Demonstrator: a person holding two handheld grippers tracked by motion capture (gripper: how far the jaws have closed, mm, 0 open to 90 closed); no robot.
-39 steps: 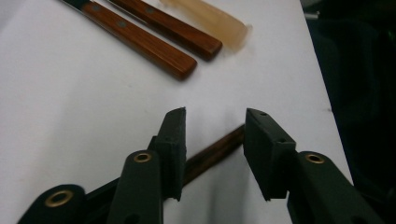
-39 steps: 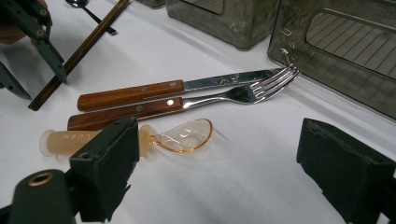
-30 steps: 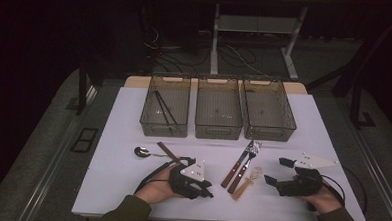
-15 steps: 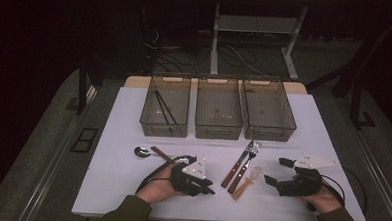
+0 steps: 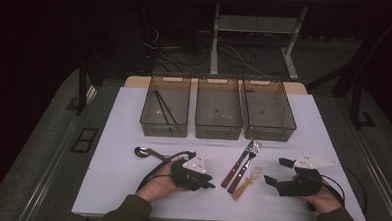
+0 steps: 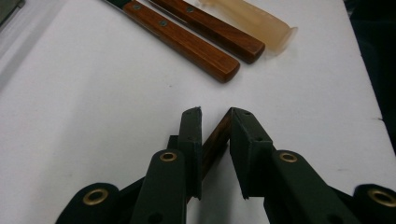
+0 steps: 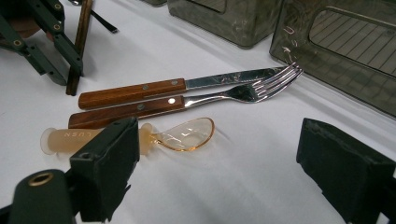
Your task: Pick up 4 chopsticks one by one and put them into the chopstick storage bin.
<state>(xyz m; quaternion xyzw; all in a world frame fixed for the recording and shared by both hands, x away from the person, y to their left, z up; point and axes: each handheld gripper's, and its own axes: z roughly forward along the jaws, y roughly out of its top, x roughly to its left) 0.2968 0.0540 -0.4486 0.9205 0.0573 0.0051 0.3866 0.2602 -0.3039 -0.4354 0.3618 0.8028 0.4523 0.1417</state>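
The spoon point(image 5: 147, 152), its wooden handle pinched between the left gripper point(image 6: 215, 116) pads, needs firm squeezing before lifting; the right gripper point(image 7: 219, 158) gapes empty.

We note a white table point(image 5: 108, 131) lit from above, the surroundings dark. Grey floor point(image 5: 42, 149) flanks it. Behind stands a pale metal frame point(image 5: 214, 41), with loose cables point(image 5: 236, 54) on the floor.

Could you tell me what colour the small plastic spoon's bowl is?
Clear amber on the spoon, best in the right gripper view.
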